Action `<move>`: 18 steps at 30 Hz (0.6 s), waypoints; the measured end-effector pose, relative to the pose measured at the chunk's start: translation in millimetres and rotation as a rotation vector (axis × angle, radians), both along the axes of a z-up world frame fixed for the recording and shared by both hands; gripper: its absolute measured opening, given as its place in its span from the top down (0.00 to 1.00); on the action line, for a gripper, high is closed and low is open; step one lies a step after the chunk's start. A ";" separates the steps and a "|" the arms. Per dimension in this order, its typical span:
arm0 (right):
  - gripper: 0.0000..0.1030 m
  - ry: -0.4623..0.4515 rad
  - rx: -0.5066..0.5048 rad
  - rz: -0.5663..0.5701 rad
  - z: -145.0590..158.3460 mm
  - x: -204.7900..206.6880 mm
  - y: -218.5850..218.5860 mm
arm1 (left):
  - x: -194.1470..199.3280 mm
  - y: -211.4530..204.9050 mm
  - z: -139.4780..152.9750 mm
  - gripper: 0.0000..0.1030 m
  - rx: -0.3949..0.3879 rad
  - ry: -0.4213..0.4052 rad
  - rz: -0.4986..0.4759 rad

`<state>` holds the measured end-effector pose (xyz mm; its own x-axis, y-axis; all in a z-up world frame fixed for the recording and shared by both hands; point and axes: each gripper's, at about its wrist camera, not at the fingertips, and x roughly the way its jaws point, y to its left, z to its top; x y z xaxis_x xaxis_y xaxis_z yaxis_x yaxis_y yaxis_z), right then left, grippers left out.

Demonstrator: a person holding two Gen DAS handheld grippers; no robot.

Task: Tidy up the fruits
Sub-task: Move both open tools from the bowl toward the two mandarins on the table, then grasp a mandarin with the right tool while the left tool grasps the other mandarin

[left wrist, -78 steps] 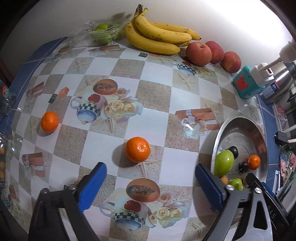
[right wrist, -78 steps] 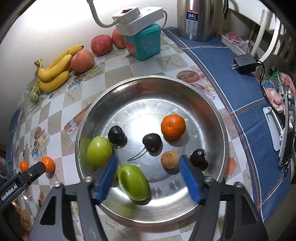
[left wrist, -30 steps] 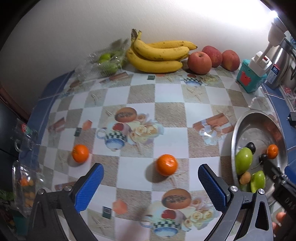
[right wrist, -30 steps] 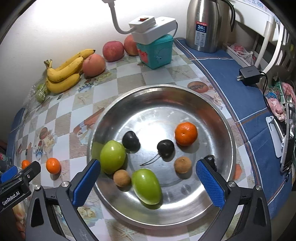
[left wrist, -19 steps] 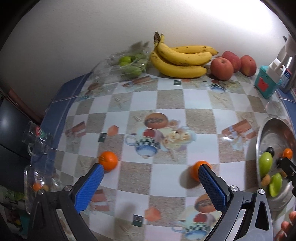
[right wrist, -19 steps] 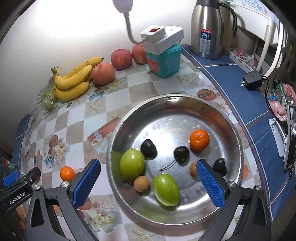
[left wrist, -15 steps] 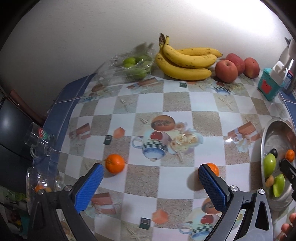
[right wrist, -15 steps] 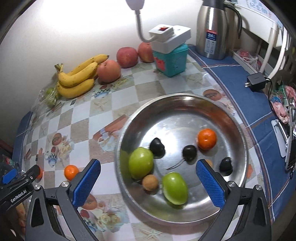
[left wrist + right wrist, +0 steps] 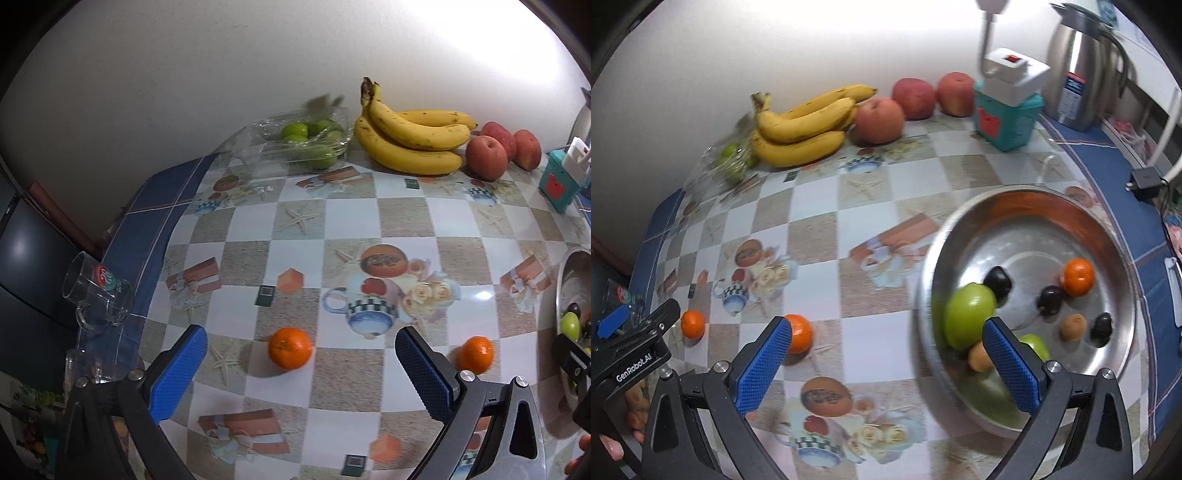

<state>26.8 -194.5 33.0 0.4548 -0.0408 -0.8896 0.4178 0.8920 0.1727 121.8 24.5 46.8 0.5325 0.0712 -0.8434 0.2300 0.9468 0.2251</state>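
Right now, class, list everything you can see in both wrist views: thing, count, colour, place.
Tangerines on table: two, orange, near the grippers.
Metal bowl: one, silver, at the right.
Fruit in bowl: two green fruits, one tangerine, three dark fruits, two small brown ones.
Bananas: one bunch, yellow, by the wall.
Apples: three, red, beside bananas.
Green fruit in clear packaging: several, left of bananas.
Teal box: one, with a white lamp base on top.
Kettle: one, steel, back right.
Glass mug: one, clear, left edge.
Left gripper: open.
Right gripper: open.

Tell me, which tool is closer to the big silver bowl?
Right. The right tool hangs open at the silver bowl, one finger over its rim. The left tool, also open, sits farther left, over a tangerine.
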 end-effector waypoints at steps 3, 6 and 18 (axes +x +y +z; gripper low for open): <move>0.00 -0.002 0.009 0.035 -2.3 5.5 12.1 | 4.9 9.5 -0.8 0.00 -0.012 -0.003 0.007; 0.00 0.009 0.012 0.063 -6.5 10.8 23.3 | 9.6 21.7 -1.5 0.00 -0.043 0.001 0.017; 0.01 0.040 0.083 0.131 -26.0 32.0 59.3 | 33.7 60.7 -39.3 0.01 -0.189 0.150 0.109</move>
